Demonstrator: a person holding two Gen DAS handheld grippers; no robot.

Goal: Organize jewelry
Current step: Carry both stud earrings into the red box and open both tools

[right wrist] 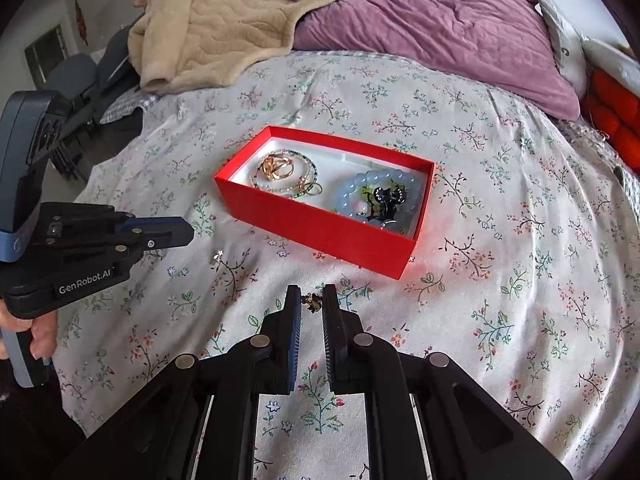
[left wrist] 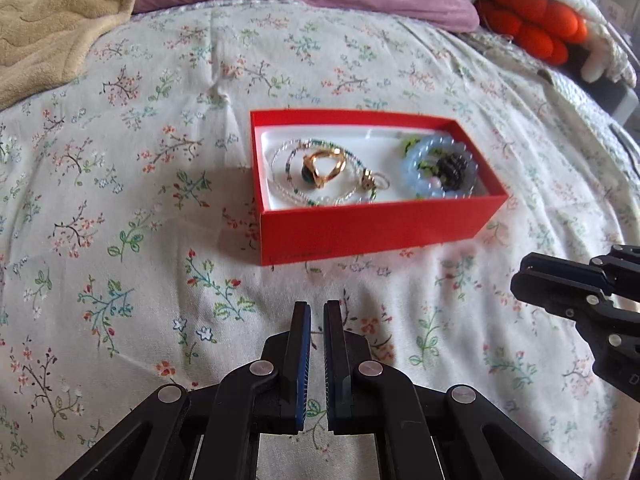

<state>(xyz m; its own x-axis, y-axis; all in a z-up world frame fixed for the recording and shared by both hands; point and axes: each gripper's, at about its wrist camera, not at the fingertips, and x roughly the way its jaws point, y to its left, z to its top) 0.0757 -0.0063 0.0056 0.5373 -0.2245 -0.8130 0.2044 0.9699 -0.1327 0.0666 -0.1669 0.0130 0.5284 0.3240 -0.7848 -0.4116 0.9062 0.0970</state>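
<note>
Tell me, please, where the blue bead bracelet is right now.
The blue bead bracelet lies inside the red box on the bedspread, at its right end in both wrist views, ringed around a black hair clip.

Bed with white floral quilt [left wrist: 160, 184] carries everything. Open red box [left wrist: 360, 228] sits flat on the quilt, ahead of the left fingers and ahead, slightly right, of the right fingers. Small silvery trinket [right wrist: 218, 256] lies loose on the quilt, left of and just beyond the right fingers; too small to tell what it is. Beige blanket [right wrist: 224, 28] is heaped at the far left, purple pillow [right wrist: 440, 28] far beyond the box, orange cushion [left wrist: 536, 24] at far right.
</note>
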